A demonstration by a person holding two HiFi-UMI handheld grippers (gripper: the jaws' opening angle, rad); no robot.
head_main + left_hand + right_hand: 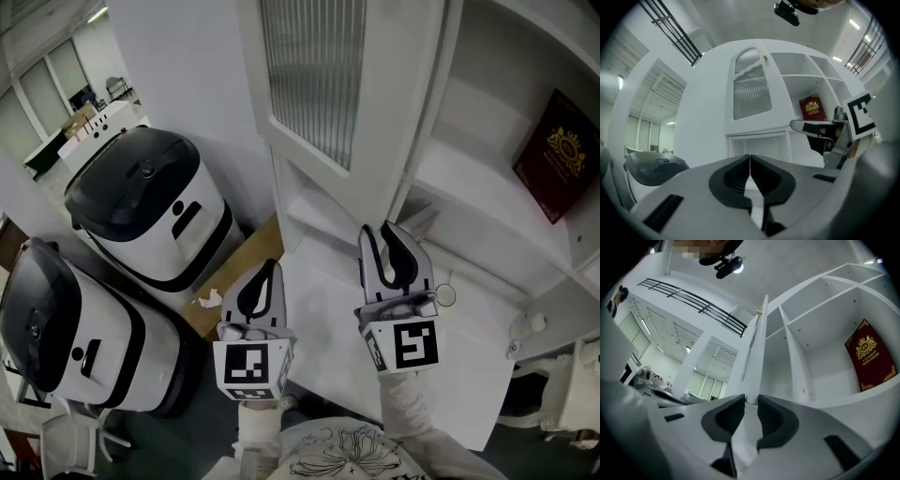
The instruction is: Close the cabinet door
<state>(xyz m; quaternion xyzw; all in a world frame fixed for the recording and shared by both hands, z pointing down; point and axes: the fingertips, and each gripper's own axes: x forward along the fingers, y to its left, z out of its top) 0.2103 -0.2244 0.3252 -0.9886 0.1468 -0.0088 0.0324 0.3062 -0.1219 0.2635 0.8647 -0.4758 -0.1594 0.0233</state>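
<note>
The white cabinet door (319, 84) with its ribbed glass pane stands swung out from the cabinet; it also shows in the left gripper view as the door (750, 91). My right gripper (389, 230) is at the door's lower free corner. In the right gripper view the door's edge (757, 348) runs straight up from the gap of the right gripper (751, 404), whose jaws stand apart without pressing on it. My left gripper (272, 267) hangs left of the door, shut on nothing, jaws touching (750, 159). A dark red book (558, 155) leans inside the open shelf.
Two white machines with black lids (150, 206) (66, 328) stand on the floor at the left, with a cardboard sheet (234, 281) beside them. The cabinet's white counter (469, 375) lies under my hands. A small round white object (534, 323) sits at its right end.
</note>
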